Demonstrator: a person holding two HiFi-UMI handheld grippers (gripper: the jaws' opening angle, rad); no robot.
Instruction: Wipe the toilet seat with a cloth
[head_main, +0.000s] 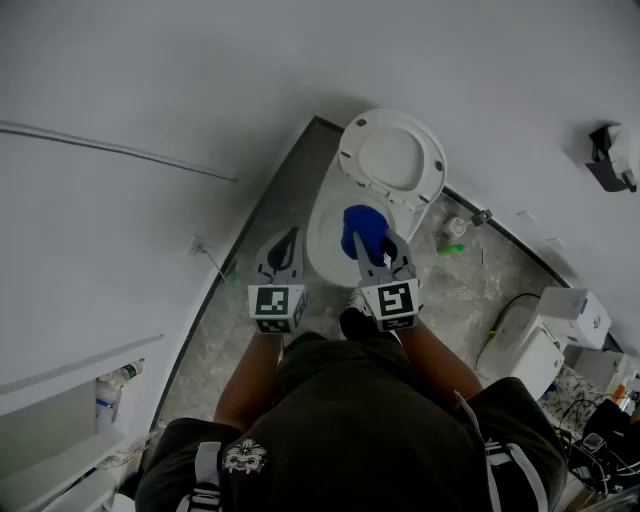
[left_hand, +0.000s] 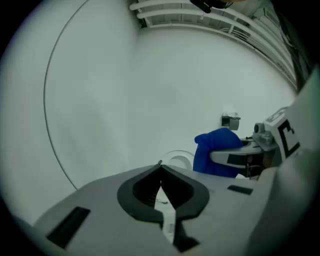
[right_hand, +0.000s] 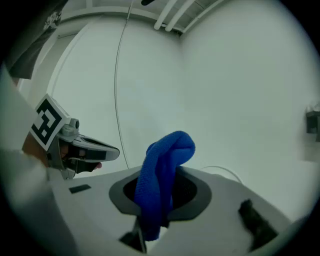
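The white toilet (head_main: 325, 232) stands by the wall, its lid (head_main: 392, 160) raised. My right gripper (head_main: 378, 243) hovers over the bowl, shut on a blue cloth (head_main: 360, 228) that bunches out past its tips. In the right gripper view the cloth (right_hand: 162, 180) hangs folded between the jaws of the right gripper (right_hand: 161, 172). My left gripper (head_main: 289, 238) is shut and holds nothing, just left of the bowl's rim. Its closed jaws meet at the left gripper's tip (left_hand: 160, 167), with the cloth (left_hand: 216, 150) off to the right.
A green object (head_main: 450, 249) and small debris lie on the floor right of the toilet. A white unit (head_main: 545, 340) with a cable stands further right. A wall fixture (head_main: 612, 158) hangs at upper right. A low shelf with a bottle (head_main: 108, 392) is at lower left.
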